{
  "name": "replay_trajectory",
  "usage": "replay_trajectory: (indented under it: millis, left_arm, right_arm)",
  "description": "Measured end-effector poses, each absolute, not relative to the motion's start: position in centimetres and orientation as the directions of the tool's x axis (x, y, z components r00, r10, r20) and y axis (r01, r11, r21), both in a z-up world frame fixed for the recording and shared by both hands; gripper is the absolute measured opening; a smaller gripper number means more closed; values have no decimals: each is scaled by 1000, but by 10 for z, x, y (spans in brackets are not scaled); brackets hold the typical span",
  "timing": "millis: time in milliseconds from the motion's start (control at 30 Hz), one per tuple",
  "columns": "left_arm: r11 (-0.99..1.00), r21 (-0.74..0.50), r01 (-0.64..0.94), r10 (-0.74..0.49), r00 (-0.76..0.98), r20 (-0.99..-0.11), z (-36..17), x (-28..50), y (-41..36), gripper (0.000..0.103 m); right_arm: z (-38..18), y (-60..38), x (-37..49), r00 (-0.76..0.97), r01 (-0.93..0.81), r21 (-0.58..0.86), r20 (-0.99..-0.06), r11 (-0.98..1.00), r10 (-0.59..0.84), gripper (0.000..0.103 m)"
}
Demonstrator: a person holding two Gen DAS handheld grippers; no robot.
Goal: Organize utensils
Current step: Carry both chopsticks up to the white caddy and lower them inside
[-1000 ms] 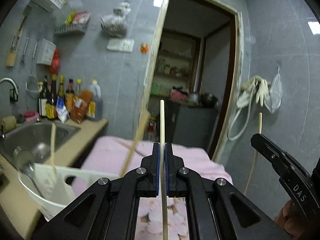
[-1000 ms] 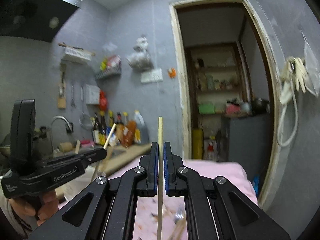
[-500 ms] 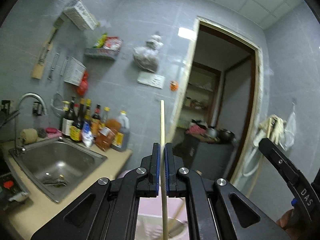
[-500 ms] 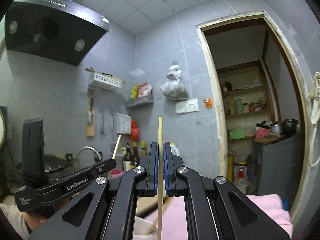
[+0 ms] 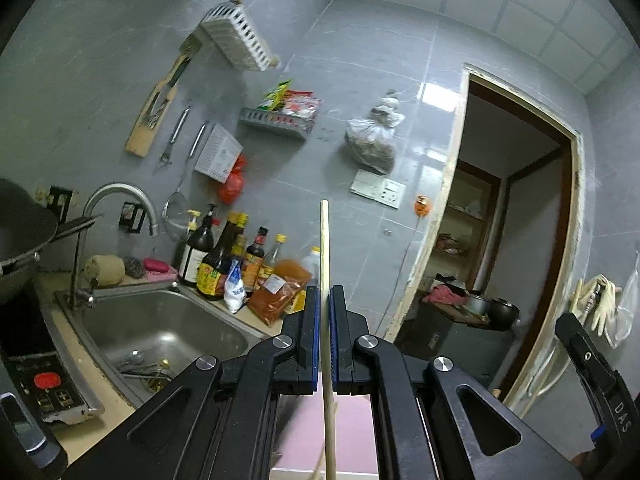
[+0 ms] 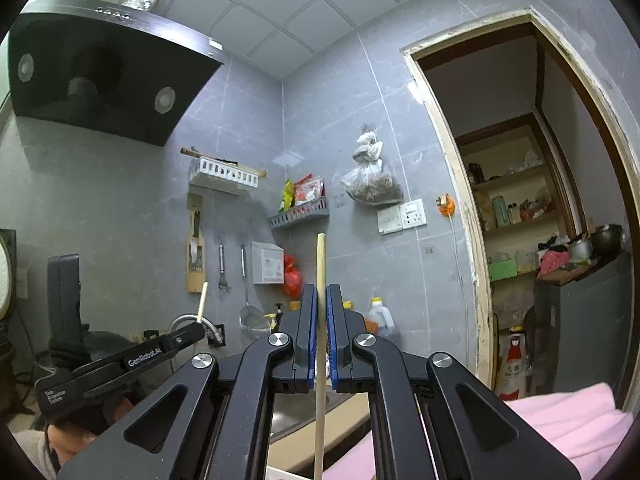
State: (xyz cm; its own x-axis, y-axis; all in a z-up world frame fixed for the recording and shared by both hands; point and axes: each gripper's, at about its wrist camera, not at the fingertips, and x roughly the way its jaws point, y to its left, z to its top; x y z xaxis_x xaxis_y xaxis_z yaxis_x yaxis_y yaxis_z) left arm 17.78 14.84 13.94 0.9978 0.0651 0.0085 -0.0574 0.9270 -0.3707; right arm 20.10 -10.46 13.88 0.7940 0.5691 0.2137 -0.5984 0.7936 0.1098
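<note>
A thin, pale wooden chopstick stands upright between the blue-padded jaws of the black left gripper, its long axis vertical and its blunt tip pointing up toward the grey tiled wall. The jaws are closed tightly on it. A second pale wooden chopstick, equally straight and plain, is clamped the same way in the black right gripper, also upright with its squared tip uppermost; its lower end runs out of the bottom of the frame.

The left wrist view shows a stainless steel sink with a curved faucet, and a row of dark sauce bottles on the counter beside it. It also catches part of the right gripper's body at the far right edge.

The right wrist view shows a black range hood high on the left, an open doorway with shelves beyond, and a pink cloth at lower right. It shows the left gripper from the side, its chopstick's tip poking above it.
</note>
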Motion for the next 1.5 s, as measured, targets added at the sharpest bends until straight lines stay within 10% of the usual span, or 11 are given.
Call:
replay_trajectory:
  millis: [1500]
  left_arm:
    - [946, -309, -94, 39, 983, -181, 60, 180, 111, 4]
  right_arm:
    - [75, -93, 233, 798, -598, 145, 11, 788, 603, 7]
